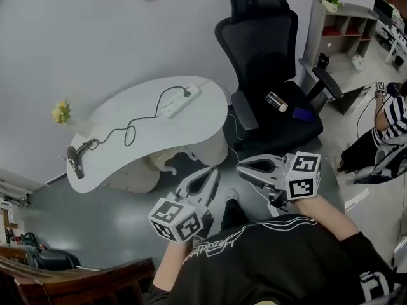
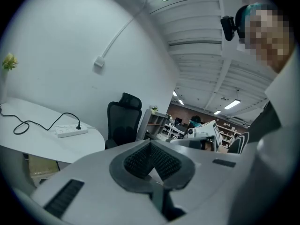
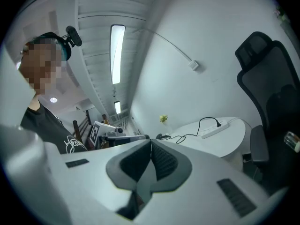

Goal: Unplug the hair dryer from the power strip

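A white power strip (image 1: 179, 101) lies at the right end of the white curved table (image 1: 127, 145), with a black plug (image 1: 187, 94) in it. The black cable runs left to the hair dryer (image 1: 76, 161) at the table's left end. My left gripper (image 1: 213, 171) and right gripper (image 1: 240, 166) hang over the floor in front of the table, well short of it, both shut and empty. The left gripper view shows the power strip (image 2: 71, 131) and plug (image 2: 78, 125) far off beyond the left gripper (image 2: 151, 144). The right gripper view shows the strip (image 3: 214, 129) beyond the right gripper (image 3: 151, 142).
A black office chair (image 1: 267, 56) stands right of the table, with a small can (image 1: 276, 101) and a purple item (image 1: 303, 114) on its seat. Yellow flowers (image 1: 61, 113) sit at the table's left. A shelf unit (image 1: 337, 30) and another person (image 1: 391, 116) are at the right.
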Motion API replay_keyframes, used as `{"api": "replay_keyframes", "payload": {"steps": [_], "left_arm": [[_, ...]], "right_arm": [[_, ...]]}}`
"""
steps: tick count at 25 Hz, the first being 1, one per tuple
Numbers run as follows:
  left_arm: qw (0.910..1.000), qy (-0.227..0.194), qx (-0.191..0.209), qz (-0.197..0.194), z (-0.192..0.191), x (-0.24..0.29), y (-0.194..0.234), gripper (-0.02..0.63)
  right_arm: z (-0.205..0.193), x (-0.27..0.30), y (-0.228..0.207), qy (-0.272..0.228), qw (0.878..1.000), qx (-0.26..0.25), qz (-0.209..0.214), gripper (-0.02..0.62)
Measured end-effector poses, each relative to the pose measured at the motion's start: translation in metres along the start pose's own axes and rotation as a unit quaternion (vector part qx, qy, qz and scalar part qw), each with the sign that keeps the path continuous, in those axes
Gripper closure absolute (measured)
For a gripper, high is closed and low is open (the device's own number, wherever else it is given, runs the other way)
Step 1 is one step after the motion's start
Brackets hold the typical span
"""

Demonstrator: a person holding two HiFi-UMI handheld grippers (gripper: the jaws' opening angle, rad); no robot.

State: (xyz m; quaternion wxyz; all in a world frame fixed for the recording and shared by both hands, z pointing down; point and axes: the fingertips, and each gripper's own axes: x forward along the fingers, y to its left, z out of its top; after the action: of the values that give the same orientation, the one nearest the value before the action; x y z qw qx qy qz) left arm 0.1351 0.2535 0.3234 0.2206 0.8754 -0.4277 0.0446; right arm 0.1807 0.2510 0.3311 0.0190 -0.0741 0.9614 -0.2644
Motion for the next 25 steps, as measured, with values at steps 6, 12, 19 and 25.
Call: {"api": "replay_keyframes", "payload": {"steps": [6,12,19,25], "left_arm": [[0.9995,0.011,-0.028,0.013,0.016,0.026,0.092,0.603],[0.9986,0.029,-0.032,0.030,0.048,0.039,0.188,0.603],[0.9989,0.015,-0.036,0.026,0.072,0.048,0.276,0.603],[0.9986,0.023,-0.032,0.036,0.069,0.067,0.318,0.603]], "right_arm": [[0.012,0.059,-0.075,0.015,0.999,0.035,-0.018,0.598],[0.046,0.137,-0.138,0.028,0.998,0.055,-0.027,0.598],[0.073,0.199,-0.195,0.036,0.997,0.039,-0.060,0.598],[0.078,0.199,-0.223,0.033,0.994,0.050,-0.090,0.598]]}}
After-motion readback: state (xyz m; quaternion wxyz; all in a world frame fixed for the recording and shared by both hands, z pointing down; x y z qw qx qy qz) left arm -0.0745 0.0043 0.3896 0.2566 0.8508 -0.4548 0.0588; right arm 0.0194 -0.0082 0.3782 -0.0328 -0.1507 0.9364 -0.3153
